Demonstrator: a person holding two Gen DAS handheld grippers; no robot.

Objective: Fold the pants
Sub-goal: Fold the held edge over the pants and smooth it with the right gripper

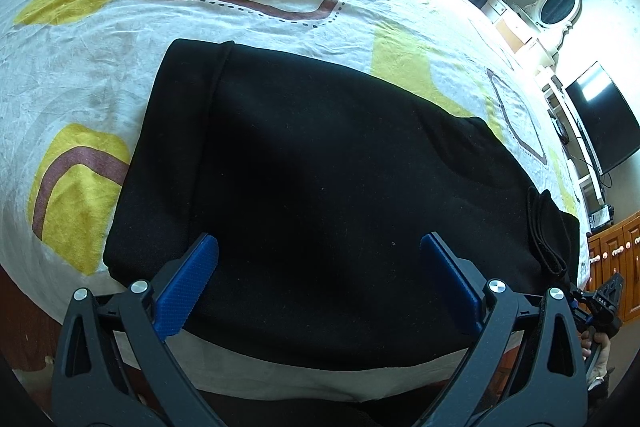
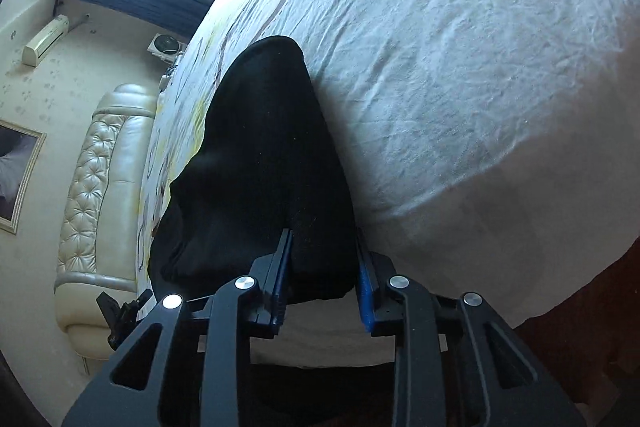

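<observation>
While pants [image 1: 320,187] lie folded on bed [image 1: 100,67]: left gripper [image 1: 320,279] released; right gripper [image 2: 324,267] grasping 6 o'clock edge; lift evenly.

Left tongs [image 1: 319,255] spread wide, blue pads [image 1: 188,283] far apart, nothing between them. Right tongs [image 2: 325,259] narrowed, pads [image 2: 366,297] pressed against both sides of a black fold. Right tongs' housing and a hand glimpsed at the left view's lower right edge.
</observation>
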